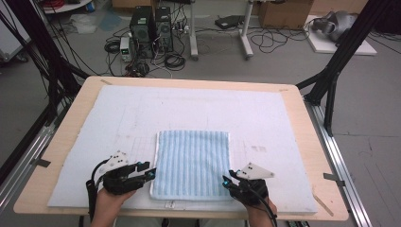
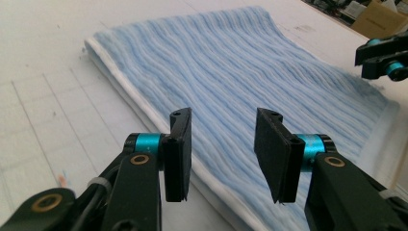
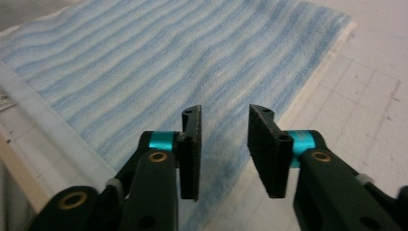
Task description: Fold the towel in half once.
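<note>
Blue-and-white striped terry, folded into a thick rectangle with a white hem along its sides: the towel [image 1: 192, 163] lies flat on the white padded mat [image 1: 283, 123], centred near the near edge of the tabletop [image 1: 71, 123], its short near edge just inside the mat's near border. Its surface is smooth, with only soft ripples in the pile.

The 2 tongs sit at the towel's 2 near corners. The left tongs [image 1: 147, 169] hover just beside the near-left corner; in the left gripper view the left tongs [image 2: 223, 151] are released, the black pads parted with nothing between them and the towel's hem passing underneath. The right tongs [image 1: 227, 180] rest at the near-right corner; in the right gripper view the right tongs [image 3: 223, 149] are also released, pads apart over the towel's right hem, gripping nothing.

Bare mat spreads left, right and well beyond the towel to the far edge of the tabletop. The wooden rim shows all round the mat, widest at the left and right edges.
</note>
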`<state>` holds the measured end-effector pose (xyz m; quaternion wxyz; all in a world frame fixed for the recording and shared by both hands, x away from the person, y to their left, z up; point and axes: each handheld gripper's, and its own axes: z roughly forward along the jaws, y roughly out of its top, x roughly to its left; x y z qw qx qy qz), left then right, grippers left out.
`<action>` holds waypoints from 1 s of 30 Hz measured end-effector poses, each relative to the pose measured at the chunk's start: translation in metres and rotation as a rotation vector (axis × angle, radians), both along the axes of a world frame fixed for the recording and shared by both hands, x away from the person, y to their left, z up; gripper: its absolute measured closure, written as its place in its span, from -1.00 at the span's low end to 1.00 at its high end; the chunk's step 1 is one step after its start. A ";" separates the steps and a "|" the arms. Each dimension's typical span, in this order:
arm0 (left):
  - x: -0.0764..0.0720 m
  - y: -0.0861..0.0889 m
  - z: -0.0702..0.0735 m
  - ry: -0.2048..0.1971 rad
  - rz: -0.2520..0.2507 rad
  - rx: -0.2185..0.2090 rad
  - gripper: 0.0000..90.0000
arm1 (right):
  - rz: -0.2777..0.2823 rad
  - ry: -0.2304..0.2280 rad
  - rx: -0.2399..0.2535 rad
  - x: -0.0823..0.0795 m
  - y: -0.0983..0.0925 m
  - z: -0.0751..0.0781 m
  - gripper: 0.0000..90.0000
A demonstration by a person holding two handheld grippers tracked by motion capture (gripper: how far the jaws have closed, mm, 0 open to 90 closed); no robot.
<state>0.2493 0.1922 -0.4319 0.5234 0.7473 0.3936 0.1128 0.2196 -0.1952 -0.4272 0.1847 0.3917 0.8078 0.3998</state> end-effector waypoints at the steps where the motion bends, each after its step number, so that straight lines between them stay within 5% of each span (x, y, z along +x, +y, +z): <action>1: 0.004 0.000 0.000 -0.012 0.000 -0.003 0.28 | 0.008 0.007 0.006 0.003 0.002 -0.002 0.61; 6: 0.022 -0.002 0.003 -0.015 0.006 0.011 0.33 | 0.050 0.064 -0.059 0.012 0.014 -0.015 0.75; 8: 0.029 -0.001 0.005 -0.025 0.016 0.013 0.31 | 0.040 0.079 -0.044 0.012 0.013 -0.017 0.76; 17: 0.061 -0.001 0.007 -0.108 0.048 -0.037 0.16 | 0.089 0.059 -0.037 0.012 0.008 -0.013 0.69; 19: 0.070 -0.005 0.010 -0.109 0.037 0.012 0.18 | 0.075 0.034 0.023 0.020 0.005 -0.009 0.60; 21: 0.078 -0.008 0.009 -0.139 0.048 -0.016 0.19 | 0.037 0.012 0.058 0.033 0.001 -0.004 0.55; 30: 0.110 -0.019 -0.002 -0.071 0.060 0.038 0.45 | -0.078 -0.007 0.046 0.098 -0.002 0.004 0.55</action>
